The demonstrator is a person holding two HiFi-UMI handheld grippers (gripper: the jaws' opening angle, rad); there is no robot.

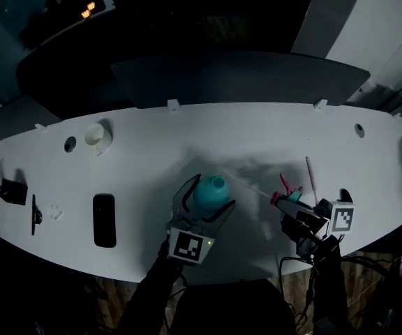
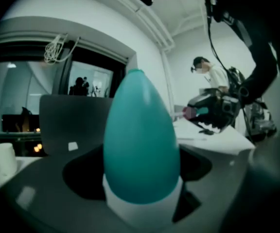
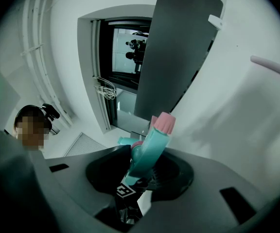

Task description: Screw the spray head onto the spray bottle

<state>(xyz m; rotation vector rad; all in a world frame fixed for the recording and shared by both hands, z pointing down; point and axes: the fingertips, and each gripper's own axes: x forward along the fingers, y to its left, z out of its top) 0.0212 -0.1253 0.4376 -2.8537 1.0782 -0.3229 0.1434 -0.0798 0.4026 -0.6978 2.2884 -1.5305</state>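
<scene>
My left gripper is shut on the teal, egg-shaped spray bottle, lifted above the white table. In the left gripper view the bottle fills the space between the jaws, with a white band at its near end. My right gripper is shut on the teal spray head with its pink nozzle, to the right of the bottle and apart from it. A thin clear dip tube runs from the head toward the bottle. The right gripper view shows the spray head standing up between the jaws.
A black phone lies left of the bottle. A white cup stands at the back left, and small dark items lie at the far left. A thin pale stick lies behind the right gripper. A grey panel rises behind the table.
</scene>
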